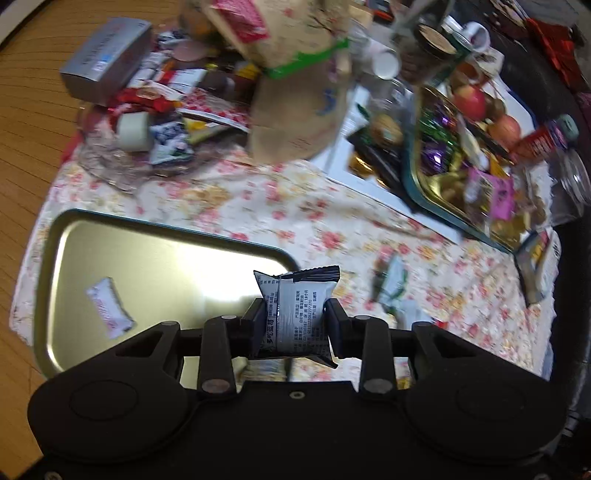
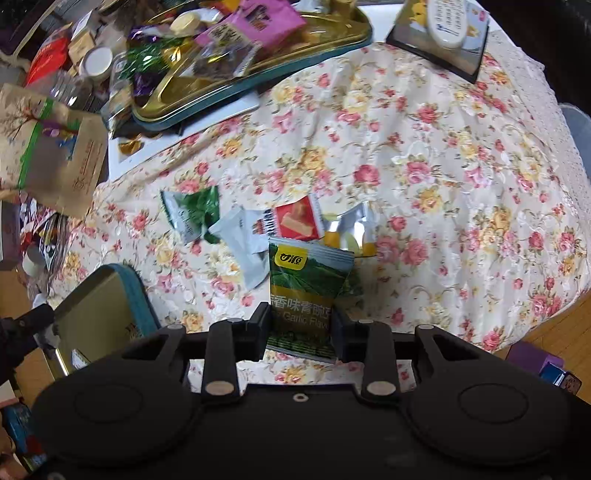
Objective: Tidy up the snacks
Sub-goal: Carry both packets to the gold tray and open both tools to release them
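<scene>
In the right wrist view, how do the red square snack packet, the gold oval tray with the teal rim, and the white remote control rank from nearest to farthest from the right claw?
1. Red square snack packet: on the floral cloth just beyond the right claw.
2. Gold oval tray with the teal rim: farther back, upper left.
3. White remote control: farthest, top right edge.

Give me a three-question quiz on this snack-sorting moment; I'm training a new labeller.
1. True or false: the left gripper is empty.
2. What does the right gripper hold? A) red packet B) green pea packet C) jar
3. How many packets lie in the near gold tray?

Key
1. False: it grips a grey-and-black packet.
2. B, the green pea packet.
3. One, a white packet.
</scene>
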Demonstrator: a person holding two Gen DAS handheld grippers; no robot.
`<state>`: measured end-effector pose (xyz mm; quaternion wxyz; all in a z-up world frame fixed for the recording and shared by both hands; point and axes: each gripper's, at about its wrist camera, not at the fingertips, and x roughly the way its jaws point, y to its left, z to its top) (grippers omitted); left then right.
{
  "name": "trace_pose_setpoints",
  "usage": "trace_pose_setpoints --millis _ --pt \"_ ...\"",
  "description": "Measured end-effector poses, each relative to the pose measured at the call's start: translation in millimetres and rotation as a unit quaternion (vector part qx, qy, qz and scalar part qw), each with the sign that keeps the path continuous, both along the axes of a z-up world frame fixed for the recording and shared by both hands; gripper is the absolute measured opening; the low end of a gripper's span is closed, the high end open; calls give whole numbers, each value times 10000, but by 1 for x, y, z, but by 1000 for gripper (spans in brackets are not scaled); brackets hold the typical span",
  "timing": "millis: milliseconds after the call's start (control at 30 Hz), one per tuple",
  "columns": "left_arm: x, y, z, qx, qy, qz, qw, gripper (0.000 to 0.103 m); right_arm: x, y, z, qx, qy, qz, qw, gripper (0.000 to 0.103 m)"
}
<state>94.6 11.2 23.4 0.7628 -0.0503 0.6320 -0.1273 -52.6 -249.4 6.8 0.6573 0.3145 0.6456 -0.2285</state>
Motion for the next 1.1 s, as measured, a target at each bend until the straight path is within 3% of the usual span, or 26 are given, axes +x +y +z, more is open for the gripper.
trace_pose_setpoints --millis 200,433,633,800,933,1100 --pt "6 34 -4 411 -236 108 9988 43 23 37 -7 -45 47 328 9994 35" --pt "9 68 -3 169 -317 386 9986 44 46 92 -7 -6 -106 959 9953 35" --pt "4 71 -6 365 -406 332 9980 44 58 130 0 316 -543 1379 9884 35" --pt "5 74 -11 -163 -114 200 9996 45 65 151 5 375 -789 1593 9834 35" --pt "2 71 -2 208 -487 262 9982 45 65 157 8 421 -851 1700 9809 35" --pt "2 68 -6 187 -381 202 9989 45 63 164 9 274 -910 1887 9774 36"
